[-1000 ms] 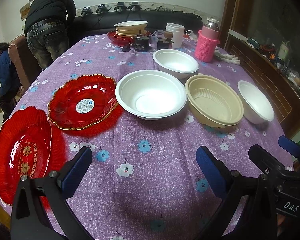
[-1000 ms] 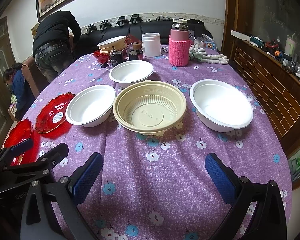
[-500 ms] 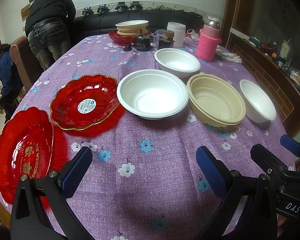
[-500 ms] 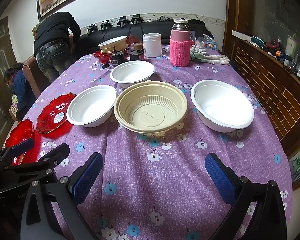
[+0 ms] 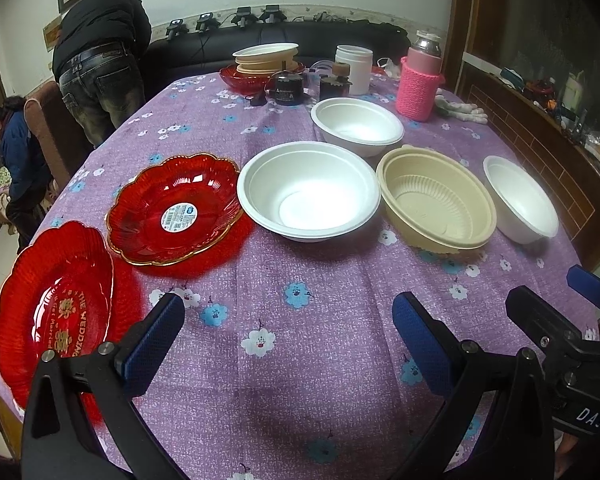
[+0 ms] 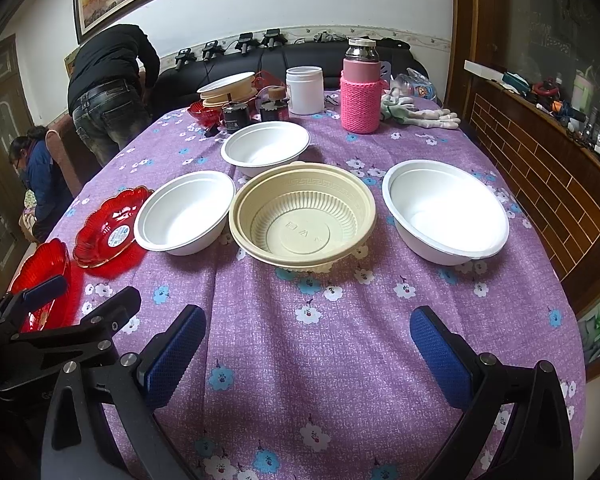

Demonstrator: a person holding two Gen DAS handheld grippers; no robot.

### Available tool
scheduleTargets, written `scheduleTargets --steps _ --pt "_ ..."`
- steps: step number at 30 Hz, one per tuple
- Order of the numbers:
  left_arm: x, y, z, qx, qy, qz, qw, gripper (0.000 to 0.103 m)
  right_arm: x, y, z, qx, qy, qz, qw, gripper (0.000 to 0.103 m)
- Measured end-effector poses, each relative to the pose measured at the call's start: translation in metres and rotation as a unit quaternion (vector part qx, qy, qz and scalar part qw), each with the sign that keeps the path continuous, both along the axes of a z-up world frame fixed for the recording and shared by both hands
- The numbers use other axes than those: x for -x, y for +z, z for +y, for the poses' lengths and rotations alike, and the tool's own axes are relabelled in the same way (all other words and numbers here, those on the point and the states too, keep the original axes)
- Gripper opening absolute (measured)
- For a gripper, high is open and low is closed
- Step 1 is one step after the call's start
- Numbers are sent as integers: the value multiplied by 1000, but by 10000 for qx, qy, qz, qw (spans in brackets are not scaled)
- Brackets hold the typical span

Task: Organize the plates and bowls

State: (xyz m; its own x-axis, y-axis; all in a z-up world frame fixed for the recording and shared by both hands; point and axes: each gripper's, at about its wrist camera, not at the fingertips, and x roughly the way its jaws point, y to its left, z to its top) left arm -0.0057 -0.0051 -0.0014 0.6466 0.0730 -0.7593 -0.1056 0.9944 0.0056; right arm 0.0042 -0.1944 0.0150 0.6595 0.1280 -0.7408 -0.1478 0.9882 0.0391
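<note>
Both grippers are hovering spread and empty, left gripper facing the red plates, right gripper facing the beige bowl; probably sorting like with like.

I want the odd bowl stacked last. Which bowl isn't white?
The tan ribbed bowl, between two white bowls; a third white bowl sits behind it.

Left gripper and right gripper, jaws wide apart, empty.
</note>
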Motion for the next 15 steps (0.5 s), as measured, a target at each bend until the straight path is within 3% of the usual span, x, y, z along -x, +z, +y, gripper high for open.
scheduleTargets --steps 15 --pt "2 2 0 -50 7 -49 10000 103 2 3 1 -10 5 -51 10000 103"
